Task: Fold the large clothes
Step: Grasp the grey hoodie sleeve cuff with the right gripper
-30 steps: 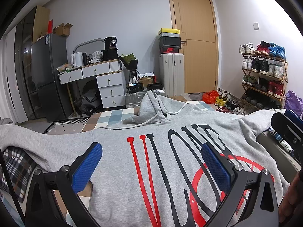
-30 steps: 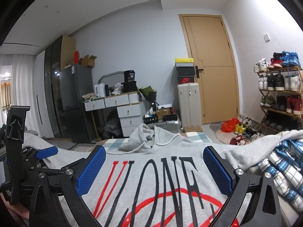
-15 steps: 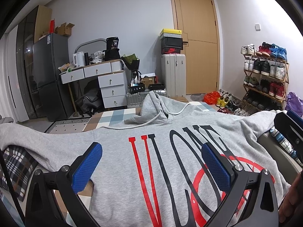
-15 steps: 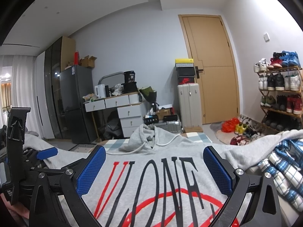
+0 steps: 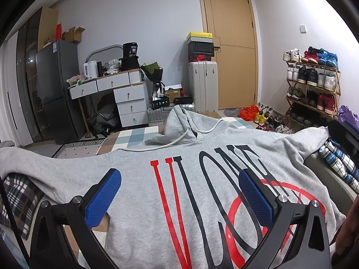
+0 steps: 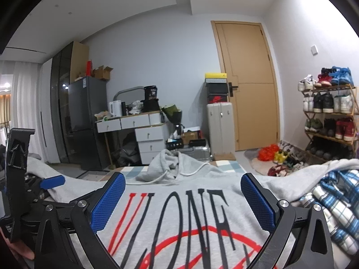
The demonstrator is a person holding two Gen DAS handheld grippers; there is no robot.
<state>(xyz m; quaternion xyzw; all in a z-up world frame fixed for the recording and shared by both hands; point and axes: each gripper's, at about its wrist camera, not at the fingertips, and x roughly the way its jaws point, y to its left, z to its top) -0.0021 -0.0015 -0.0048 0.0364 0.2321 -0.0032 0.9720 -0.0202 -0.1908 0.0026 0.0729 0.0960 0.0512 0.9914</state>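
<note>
Room: pale grey walls, a tan wooden door [image 5: 231, 51] on the far wall, closed. Left of it a dark fridge [image 5: 57, 89] with cardboard boxes on top. Between fridge and door, a white desk with drawers [image 5: 116, 94], cluttered on top, white kettle [image 5: 90, 70] among the clutter. A pale upright suitcase [image 5: 203, 85] stands just beside the door, shoeboxes stacked on it. Against the right wall a wooden shoe rack [image 5: 313, 85], full; more shoes and an orange bag [image 5: 249, 113] on the floor near it. Checked floor mat [image 5: 132, 137] beyond the work surface.

Surface: mostly covered. The grey hoodie [image 5: 134, 179] lies spread flat, front up, with red and black lettering; hood [image 5: 179, 121] bunched at the far end, white drawcord trailing. One sleeve runs out to each side. Plaid fabric [image 5: 20, 199] lies under its left edge, blue-and-white checked cloth [image 6: 336, 201] at its right.

Left gripper [image 5: 179, 199]: blue-padded fingers spread wide above the hoodie's chest, nothing between them. Right gripper [image 6: 182, 201]: likewise wide apart, empty, above the lettering. The left tool's body shows at the left edge of the right wrist view.
</note>
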